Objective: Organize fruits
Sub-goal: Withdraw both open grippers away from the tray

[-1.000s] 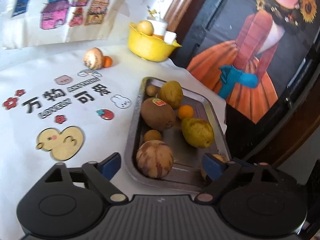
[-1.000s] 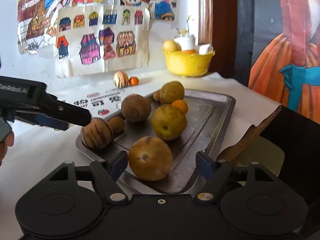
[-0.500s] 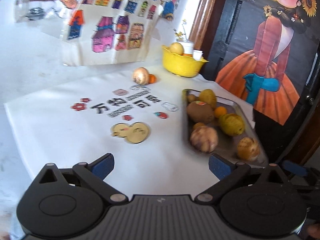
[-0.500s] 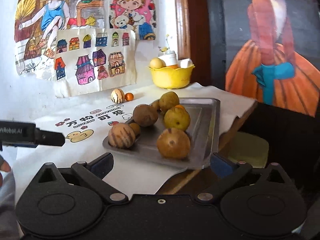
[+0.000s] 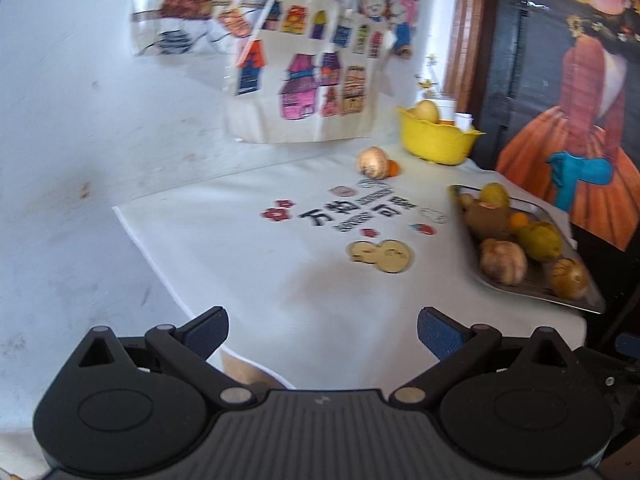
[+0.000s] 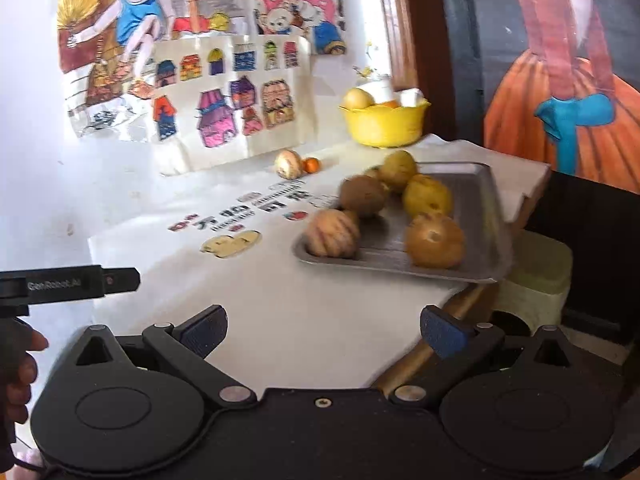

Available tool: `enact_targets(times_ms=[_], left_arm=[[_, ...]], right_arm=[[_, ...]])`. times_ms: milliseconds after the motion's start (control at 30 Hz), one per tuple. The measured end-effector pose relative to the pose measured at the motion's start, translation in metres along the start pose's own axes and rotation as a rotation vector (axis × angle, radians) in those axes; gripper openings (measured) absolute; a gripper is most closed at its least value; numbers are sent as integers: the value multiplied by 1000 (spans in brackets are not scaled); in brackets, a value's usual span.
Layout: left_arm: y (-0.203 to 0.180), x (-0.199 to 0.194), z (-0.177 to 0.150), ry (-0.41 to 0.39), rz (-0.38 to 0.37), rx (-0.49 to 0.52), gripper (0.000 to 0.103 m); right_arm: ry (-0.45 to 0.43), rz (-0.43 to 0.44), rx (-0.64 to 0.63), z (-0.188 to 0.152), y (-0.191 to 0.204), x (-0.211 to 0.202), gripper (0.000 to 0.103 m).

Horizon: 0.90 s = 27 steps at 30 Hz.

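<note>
A metal tray (image 6: 490,216) at the table's right edge holds several fruits: a striped round one (image 6: 332,232), a brown one (image 6: 362,195), a yellow-green one (image 6: 426,196) and a tan one (image 6: 434,238). The same tray (image 5: 536,286) sits far right in the left wrist view. A striped fruit (image 5: 372,163) and a small orange (image 5: 393,168) lie loose on the cloth near the wall. My left gripper (image 5: 322,332) is open over the cloth's near edge, holding nothing. My right gripper (image 6: 324,332) is open, well short of the tray, holding nothing.
A yellow bowl (image 6: 384,122) with a fruit and small white items stands at the back by the wooden frame. The white printed cloth (image 5: 280,264) covers the table. Drawings hang on the wall. A pale green stool (image 6: 540,268) stands below the table's right corner.
Both grippers have drawn back from the tray and opened wider. The tan fruit that lay between the right fingers now rests on the tray. The left view has swung leftward.
</note>
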<state>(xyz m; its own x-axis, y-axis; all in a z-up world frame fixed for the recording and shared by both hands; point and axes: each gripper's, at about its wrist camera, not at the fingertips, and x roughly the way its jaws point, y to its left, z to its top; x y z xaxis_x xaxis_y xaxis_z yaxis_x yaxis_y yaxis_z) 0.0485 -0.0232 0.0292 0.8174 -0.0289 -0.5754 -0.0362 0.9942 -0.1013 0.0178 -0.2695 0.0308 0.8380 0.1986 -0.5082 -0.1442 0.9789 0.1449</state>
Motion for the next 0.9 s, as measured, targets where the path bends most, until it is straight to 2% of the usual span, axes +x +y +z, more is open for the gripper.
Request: enact_targets(times_ms=[233, 400, 667, 900], left_arm=[[24, 13, 9, 6, 56, -21, 103], [33, 26, 20, 6, 85, -11, 103], [28, 52, 33, -20, 145, 127, 103], [29, 74, 64, -50, 83, 212, 103]], right_arm=[[-12, 23, -98, 17, 18, 22, 102], [-12, 29, -87, 28, 12, 38, 102], [-12, 38, -77, 50, -6, 61, 102], [12, 90, -137, 64, -18, 79, 102]])
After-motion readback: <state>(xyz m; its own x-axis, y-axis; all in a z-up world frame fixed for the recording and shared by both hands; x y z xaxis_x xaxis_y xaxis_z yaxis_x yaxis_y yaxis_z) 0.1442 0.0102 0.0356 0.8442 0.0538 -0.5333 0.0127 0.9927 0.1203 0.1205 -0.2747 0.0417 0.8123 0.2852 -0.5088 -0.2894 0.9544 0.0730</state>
